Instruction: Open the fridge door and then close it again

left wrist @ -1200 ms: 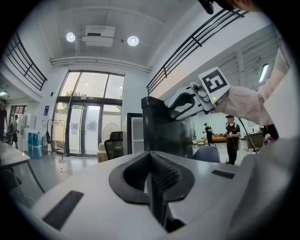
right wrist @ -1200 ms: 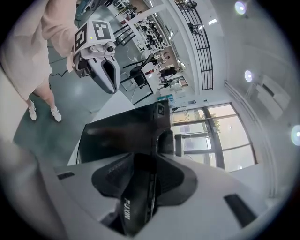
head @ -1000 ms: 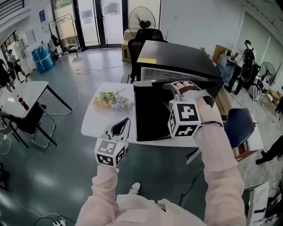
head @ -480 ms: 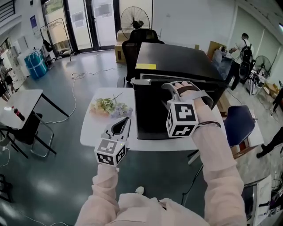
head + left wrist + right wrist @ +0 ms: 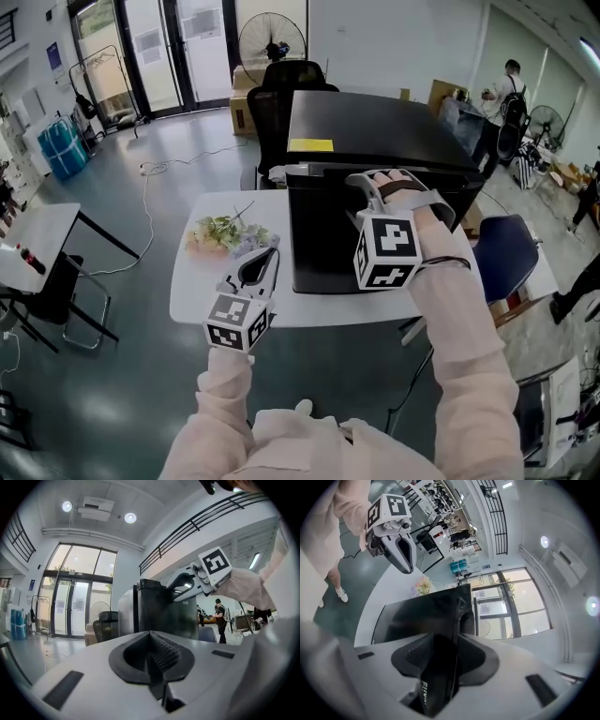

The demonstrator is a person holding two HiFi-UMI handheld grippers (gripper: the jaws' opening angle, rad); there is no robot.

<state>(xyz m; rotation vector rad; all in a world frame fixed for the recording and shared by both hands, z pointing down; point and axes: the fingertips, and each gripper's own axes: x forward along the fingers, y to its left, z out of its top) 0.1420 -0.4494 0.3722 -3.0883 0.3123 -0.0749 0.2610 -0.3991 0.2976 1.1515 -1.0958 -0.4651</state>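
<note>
A black mini fridge (image 5: 375,127) stands on a white table (image 5: 202,281). Its door (image 5: 323,244) faces me and lies almost against the body. My right gripper (image 5: 370,183) is shut on the door's top edge; in the right gripper view that black edge (image 5: 422,616) runs between the jaws of the right gripper (image 5: 443,658). My left gripper (image 5: 267,258) hangs over the table's front left part, apart from the fridge, shut with nothing in it. In the left gripper view, the left gripper (image 5: 154,663) looks level at the fridge (image 5: 159,611).
A bunch of pale flowers (image 5: 230,234) lies on the table left of the fridge. A black office chair (image 5: 281,80) and a fan (image 5: 272,42) stand behind it. A blue chair (image 5: 506,258) sits to the right, another table (image 5: 37,230) to the left. People stand at the far right.
The light gap between the door's top edge and the fridge body has narrowed, with the right gripper still on the edge. The left gripper has kept its place beside it.
</note>
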